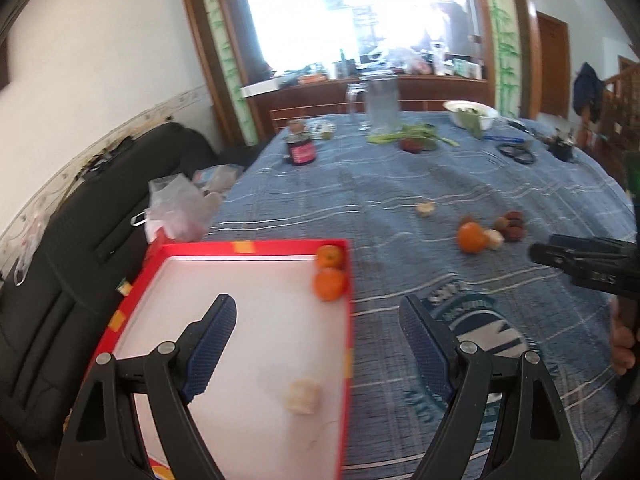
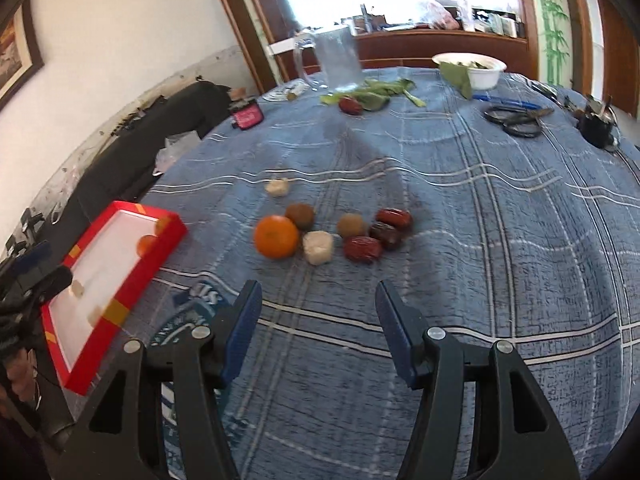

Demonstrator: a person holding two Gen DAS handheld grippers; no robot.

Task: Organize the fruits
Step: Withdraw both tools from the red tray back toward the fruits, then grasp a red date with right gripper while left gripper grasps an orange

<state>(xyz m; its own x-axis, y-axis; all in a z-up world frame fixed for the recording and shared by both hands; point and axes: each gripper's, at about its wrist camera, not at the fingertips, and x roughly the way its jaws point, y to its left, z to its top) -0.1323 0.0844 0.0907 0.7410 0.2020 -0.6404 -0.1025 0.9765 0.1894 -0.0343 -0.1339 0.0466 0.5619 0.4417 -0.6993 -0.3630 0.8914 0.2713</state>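
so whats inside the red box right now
Two oranges sit together in the far right corner of the red box, and a pale chunk lies nearer on its white floor. The open left gripper hides the box's near end, so anything there cannot be seen.

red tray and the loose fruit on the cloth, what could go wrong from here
1. The red tray sits at the table's edge, so a nudge could tip it off.
2. The two oranges in the tray rest against its far wall and may roll when more fruit is added.
3. The loose orange touches the white piece, so the open right gripper could knock its neighbours.
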